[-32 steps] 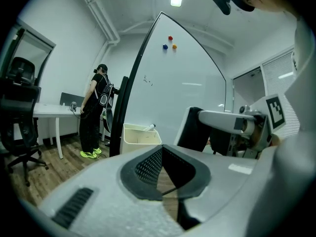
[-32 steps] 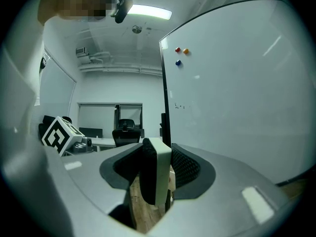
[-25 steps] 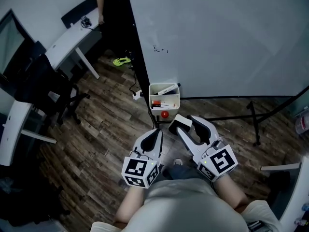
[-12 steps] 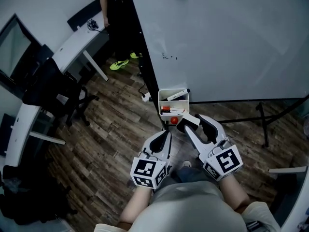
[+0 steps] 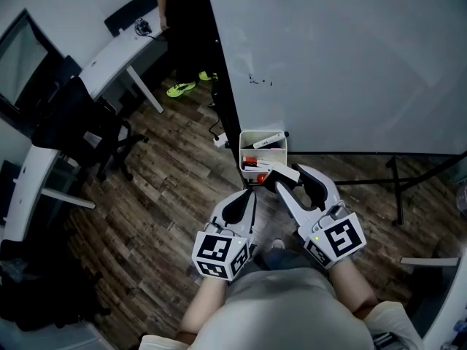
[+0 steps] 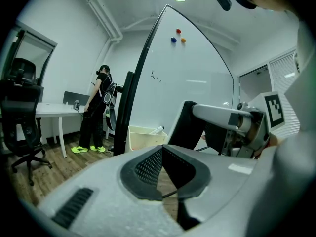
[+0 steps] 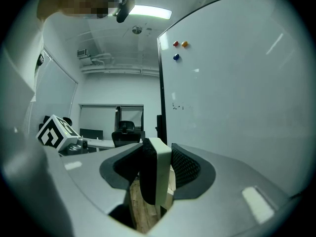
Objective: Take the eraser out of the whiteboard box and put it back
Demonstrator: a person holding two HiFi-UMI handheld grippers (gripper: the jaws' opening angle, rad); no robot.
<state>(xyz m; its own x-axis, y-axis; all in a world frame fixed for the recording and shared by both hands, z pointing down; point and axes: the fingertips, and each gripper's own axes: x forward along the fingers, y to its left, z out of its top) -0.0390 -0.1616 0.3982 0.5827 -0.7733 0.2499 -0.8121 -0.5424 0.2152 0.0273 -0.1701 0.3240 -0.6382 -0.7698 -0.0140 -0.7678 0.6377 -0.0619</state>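
Head view, my right gripper (image 5: 287, 179) grasping the eraser (image 5: 283, 172) just before the box (image 5: 243, 146), left gripper (image 5: 244, 197) clenched empty, left gripper view, jaws together, right gripper view, eraser on edge, long axis upright, felt leftward.

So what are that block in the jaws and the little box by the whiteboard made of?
The eraser looks like a smooth white plastic shell with a dark, matte, felt-like pad on one face. The box seems thin cream plastic, with plain even walls; painted metal can't be ruled out.
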